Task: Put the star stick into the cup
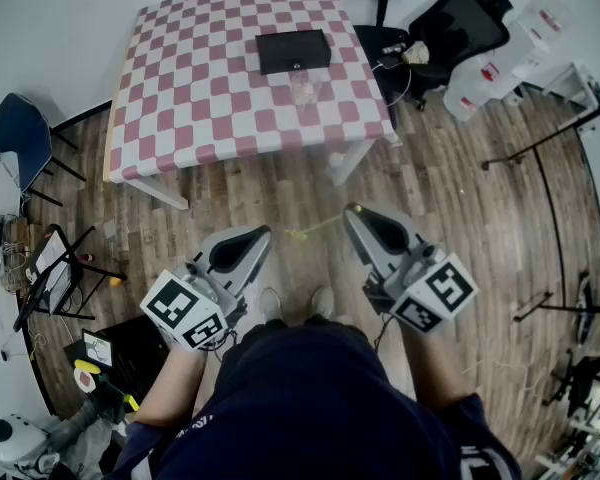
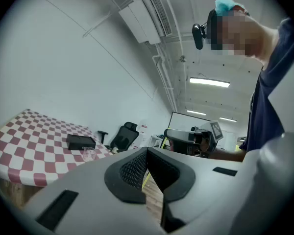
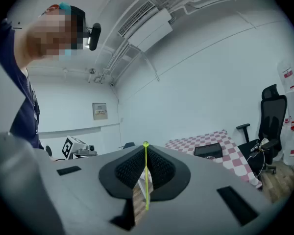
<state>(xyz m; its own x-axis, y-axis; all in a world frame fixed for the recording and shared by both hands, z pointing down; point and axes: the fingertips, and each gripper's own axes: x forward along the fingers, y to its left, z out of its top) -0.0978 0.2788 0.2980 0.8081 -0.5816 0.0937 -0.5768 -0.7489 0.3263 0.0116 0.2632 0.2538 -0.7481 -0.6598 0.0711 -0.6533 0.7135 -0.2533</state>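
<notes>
A thin yellow-green star stick (image 1: 315,226) is pinched in my right gripper (image 1: 351,211), which is shut on it. In the head view the stick reaches left from the fingertips, over the wooden floor. In the right gripper view the stick (image 3: 146,180) runs straight up between the black pads, its tip at the top. My left gripper (image 1: 266,231) is shut with nothing in it, level with the right one. The clear cup (image 1: 303,88) stands on the checkered table (image 1: 200,88), in front of a black box (image 1: 293,50). Both grippers are well short of the table.
The person stands on the wooden floor a step back from the table's near edge. A black office chair (image 1: 450,28) is at the table's right, and a blue chair (image 1: 20,133) at the left. Stands and cables line both sides of the floor.
</notes>
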